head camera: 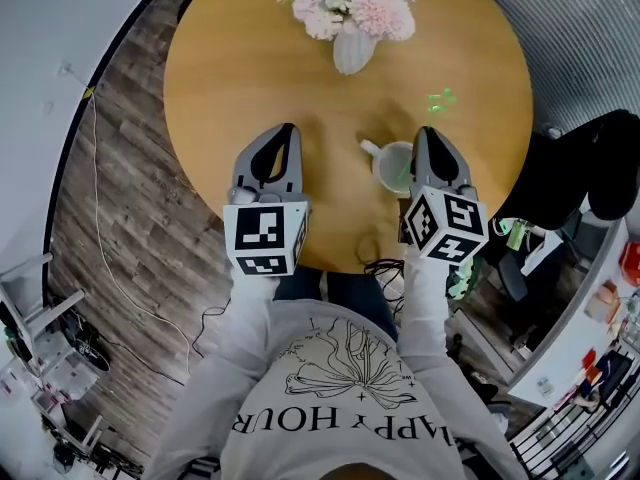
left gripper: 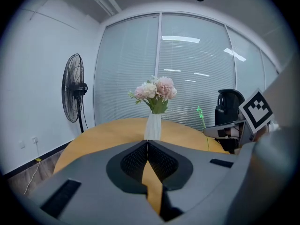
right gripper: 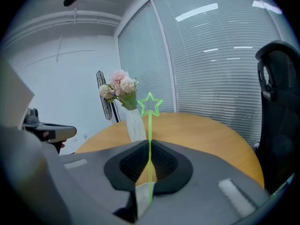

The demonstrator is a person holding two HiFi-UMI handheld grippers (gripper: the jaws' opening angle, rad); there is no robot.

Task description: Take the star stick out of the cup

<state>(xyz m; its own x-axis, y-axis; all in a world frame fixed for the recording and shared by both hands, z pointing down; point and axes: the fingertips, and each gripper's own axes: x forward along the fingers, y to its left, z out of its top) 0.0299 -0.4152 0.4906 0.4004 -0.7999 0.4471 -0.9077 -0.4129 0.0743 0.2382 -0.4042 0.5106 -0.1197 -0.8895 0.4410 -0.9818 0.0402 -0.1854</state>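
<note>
Jaws, right: clamped tight on the thin green shaft of the star stick [right gripper: 150, 106]. The right gripper [right gripper: 149, 149] has it pinched and standing upright!
Jaws, left: pressed together on the left gripper [left gripper: 147, 144], with nothing between them.
Star stick: its star head pokes up above the right jaws and the shaft runs straight down through them toward the cup [head camera: 388, 166]. I can't tell whether the lower tip is clear of the rim.
Cup: white, handle to the left, sitting on the table [head camera: 230, 58] near its near edge, partly tucked under the right gripper's nose.
Left gripper's place: over the near edge of the table, left of the cup and apart from it.
Vase [head camera: 355, 50]: white and upright at the far side of the round wooden table, topped with pink flowers [head camera: 350, 3].
Room: a black standing fan [left gripper: 72, 89] is at the far left by the wall, and a dark chair [right gripper: 276, 107] is off to the right.
</note>
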